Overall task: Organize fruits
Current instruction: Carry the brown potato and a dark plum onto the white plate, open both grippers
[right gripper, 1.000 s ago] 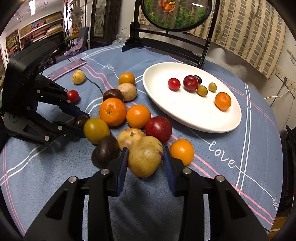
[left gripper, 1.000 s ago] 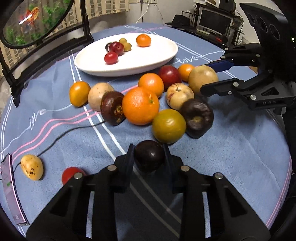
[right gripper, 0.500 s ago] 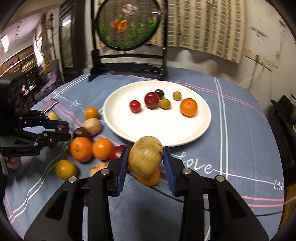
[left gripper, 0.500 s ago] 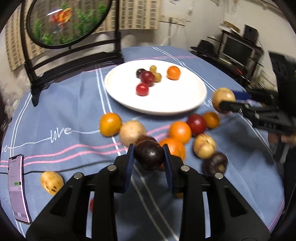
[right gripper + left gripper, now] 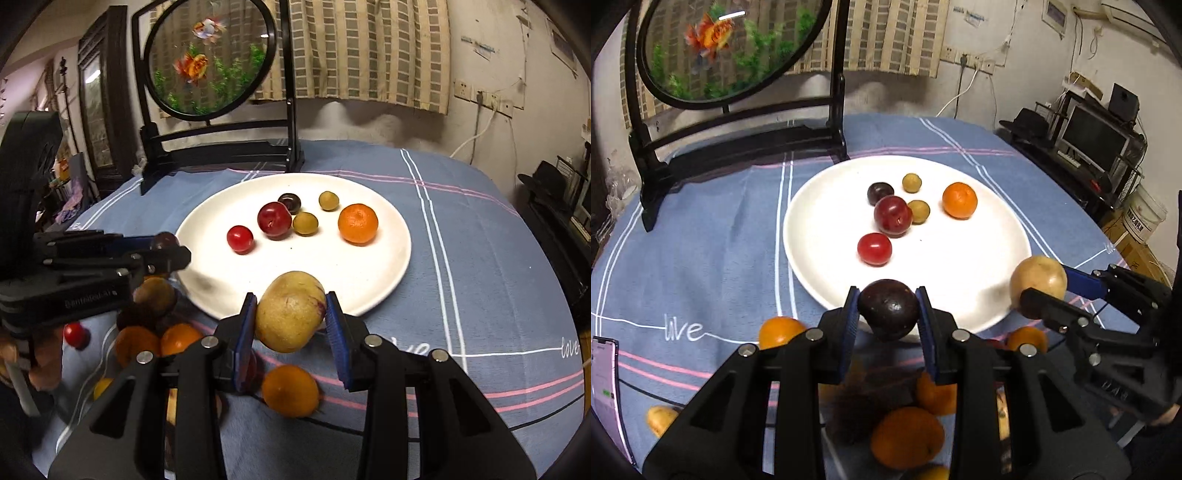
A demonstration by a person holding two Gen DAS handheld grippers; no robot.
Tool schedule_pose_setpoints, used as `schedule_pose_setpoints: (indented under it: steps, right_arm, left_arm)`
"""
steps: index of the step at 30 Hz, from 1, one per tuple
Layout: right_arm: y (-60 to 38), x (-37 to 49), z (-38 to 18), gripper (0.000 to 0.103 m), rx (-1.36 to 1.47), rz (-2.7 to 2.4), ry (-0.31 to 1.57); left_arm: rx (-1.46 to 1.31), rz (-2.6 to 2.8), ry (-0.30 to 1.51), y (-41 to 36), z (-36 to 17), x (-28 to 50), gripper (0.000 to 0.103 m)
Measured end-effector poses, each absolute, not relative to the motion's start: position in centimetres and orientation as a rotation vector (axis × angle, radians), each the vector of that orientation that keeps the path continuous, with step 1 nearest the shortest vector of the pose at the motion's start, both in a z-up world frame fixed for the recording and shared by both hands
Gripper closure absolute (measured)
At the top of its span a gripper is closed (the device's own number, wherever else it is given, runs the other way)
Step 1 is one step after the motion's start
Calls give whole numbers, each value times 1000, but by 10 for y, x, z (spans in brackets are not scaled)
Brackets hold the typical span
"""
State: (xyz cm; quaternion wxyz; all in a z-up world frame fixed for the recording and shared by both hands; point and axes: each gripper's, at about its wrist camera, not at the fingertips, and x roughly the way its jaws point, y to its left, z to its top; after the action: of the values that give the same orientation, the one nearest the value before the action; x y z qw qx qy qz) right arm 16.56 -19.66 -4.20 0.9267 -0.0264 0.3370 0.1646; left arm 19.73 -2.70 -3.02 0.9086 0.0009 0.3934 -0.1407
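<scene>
My left gripper (image 5: 888, 308) is shut on a dark purple fruit (image 5: 889, 308), held above the near rim of the white plate (image 5: 820, 258). My right gripper (image 5: 291, 314) is shut on a tan round fruit (image 5: 290, 312) over the plate's (image 5: 391, 266) near rim. Each gripper shows in the other's view: the right one (image 5: 1039, 291) at the plate's right, the left one (image 5: 171, 249) at the plate's left. On the plate lie a mandarin (image 5: 959, 200), a red plum (image 5: 892, 216), a cherry tomato (image 5: 874, 249), two small green fruits and a dark one.
Several loose fruits lie on the blue cloth below the grippers, among them an orange (image 5: 907, 437) and a mandarin (image 5: 290, 390). A round fish picture on a black stand (image 5: 738, 144) is behind the plate. A phone (image 5: 604, 387) lies at the left edge. A hand (image 5: 40, 362) holds the left gripper.
Both grippers lifted their fruits off the pile and carried them toward the plate, which now fills the middle of each view. The loose fruits dropped below the fingers.
</scene>
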Motion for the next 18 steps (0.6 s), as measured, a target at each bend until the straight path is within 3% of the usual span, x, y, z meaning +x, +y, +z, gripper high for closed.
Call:
schedule_pose_setpoints:
  steps: [9,12,16,18]
  right_arm:
    - [-186,174,-49,65,-41,322,676]
    - [-186,174,-51,52,-63,293,655]
    - [-191,172,-49,44,-53,280,647]
    - [-193,170,-48,42,-55,275,641]
  left_arm:
    - [-5,-262,833,-25,-41,212,72]
    - [-23,-255,854,-27,-45,217,70]
    - [5,-238,826,-29,-42,212,40]
    - [-7,-222,799,-25,-37,207,37]
